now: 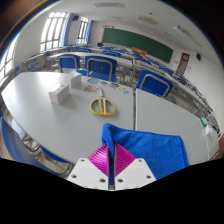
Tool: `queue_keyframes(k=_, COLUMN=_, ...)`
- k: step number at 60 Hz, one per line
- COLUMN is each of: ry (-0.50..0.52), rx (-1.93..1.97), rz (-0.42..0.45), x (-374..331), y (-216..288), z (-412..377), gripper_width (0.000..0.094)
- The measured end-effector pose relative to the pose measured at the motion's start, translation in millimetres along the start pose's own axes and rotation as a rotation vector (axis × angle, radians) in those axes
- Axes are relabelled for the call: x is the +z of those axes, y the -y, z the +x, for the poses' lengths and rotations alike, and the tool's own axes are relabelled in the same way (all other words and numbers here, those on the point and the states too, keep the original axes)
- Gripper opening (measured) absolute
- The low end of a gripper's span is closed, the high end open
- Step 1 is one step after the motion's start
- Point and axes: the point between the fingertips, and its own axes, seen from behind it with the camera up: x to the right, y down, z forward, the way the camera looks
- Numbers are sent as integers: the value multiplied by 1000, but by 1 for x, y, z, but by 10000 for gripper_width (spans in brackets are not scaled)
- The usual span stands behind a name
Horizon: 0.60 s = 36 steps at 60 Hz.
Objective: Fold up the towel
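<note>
A blue towel (152, 146) lies on the white table (45, 112), spreading from my fingers away to the right. My gripper (112, 152) is at the towel's near left corner. Its magenta pads (100, 160) are pressed together with only a thin line between them, and the towel's edge runs in between the tips. The part of the towel under the fingers is hidden.
A white box (62, 90) and a yellow ring-shaped object (101, 106) sit on the table beyond the fingers. Blue chairs (100, 67) line the table's far side. A green board (130, 38) and windows (55, 28) are further back.
</note>
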Motion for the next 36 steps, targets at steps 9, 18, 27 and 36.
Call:
queue_keyframes(k=9, ry=42, rx=-38, rz=-9, x=-1, y=1, z=0, gripper_width=28)
queue_keyframes(k=18, ry=96, rx=42, rz=-7, x=-9, y=13, z=-4, gripper_width=11)
queue_keyframes(k=27, ry=211, rx=186, rz=96, x=-52, y=79, z=4, gripper_width=11)
queue_keyframes(k=36, ry=206, rx=288, rz=156, x=-71, y=117, z=69, gripper_width=11)
